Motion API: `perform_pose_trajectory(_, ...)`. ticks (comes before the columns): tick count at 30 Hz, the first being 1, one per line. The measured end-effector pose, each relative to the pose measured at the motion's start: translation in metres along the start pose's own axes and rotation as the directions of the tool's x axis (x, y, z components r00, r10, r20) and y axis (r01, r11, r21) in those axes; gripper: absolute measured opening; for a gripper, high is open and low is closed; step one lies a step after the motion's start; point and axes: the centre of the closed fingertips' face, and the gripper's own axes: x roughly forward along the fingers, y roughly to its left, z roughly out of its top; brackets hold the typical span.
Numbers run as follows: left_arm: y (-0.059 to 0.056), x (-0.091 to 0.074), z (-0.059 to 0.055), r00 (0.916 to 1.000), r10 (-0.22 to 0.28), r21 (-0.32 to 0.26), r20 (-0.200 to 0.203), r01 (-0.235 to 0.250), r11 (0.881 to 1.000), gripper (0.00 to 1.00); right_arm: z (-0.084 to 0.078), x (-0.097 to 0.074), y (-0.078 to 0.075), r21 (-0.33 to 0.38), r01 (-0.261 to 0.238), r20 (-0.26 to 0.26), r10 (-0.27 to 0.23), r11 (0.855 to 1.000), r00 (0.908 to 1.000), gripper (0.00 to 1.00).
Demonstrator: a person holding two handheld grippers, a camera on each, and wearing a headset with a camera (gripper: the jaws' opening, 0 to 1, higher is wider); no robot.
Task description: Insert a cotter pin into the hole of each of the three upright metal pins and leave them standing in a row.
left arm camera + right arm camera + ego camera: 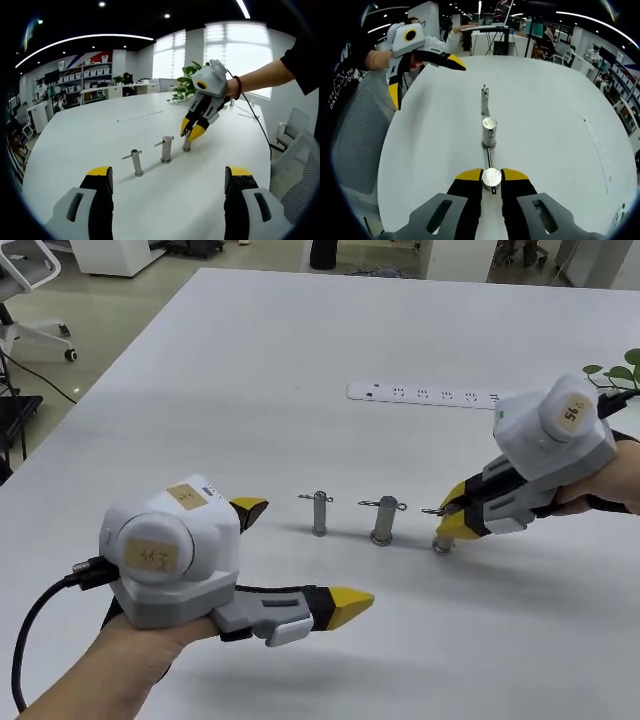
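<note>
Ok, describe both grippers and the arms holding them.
The left gripper and right gripper have rounded light-grey housings, black jaws tipped yellow, tan handwritten stickers. A black cable leaves the left one. The right arm wears a black sleeve and beaded bracelet.

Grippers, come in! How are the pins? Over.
Left gripper open, off the pins. Right gripper shut on third pin. Cotter pins through first pin, middle pin. Nothing blocking.

Head view looks down over the white bench (pixel 300 360). Left gripper view faces the three upright metal pins (pixel 166 149) side-on from farther; right gripper view looks along them, close.
</note>
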Motion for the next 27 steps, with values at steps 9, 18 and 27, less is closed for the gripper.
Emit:
perform_pose_trajectory(9,0.001,0.000,-0.001,1.0000,0.001,-0.002,-0.002,-0.001,1.000,0.91,-0.001,0.003,-0.005,-0.005,-0.004,-0.004,0.004,1.000,1.0000,0.08)
perform_pose_trajectory(18,-0.001,0.001,-0.002,0.9999,-0.002,0.000,-0.010,0.002,1.000,0.90,-0.004,0.002,-0.008,-0.005,-0.029,0.002,0.029,1.000,0.9996,0.09)
perform_pose_trajectory(27,-0.001,0.001,-0.004,0.9997,0.000,0.004,-0.025,0.000,1.000,0.90,-0.004,0.002,-0.010,-0.011,-0.021,0.009,0.021,1.000,0.9997,0.12)
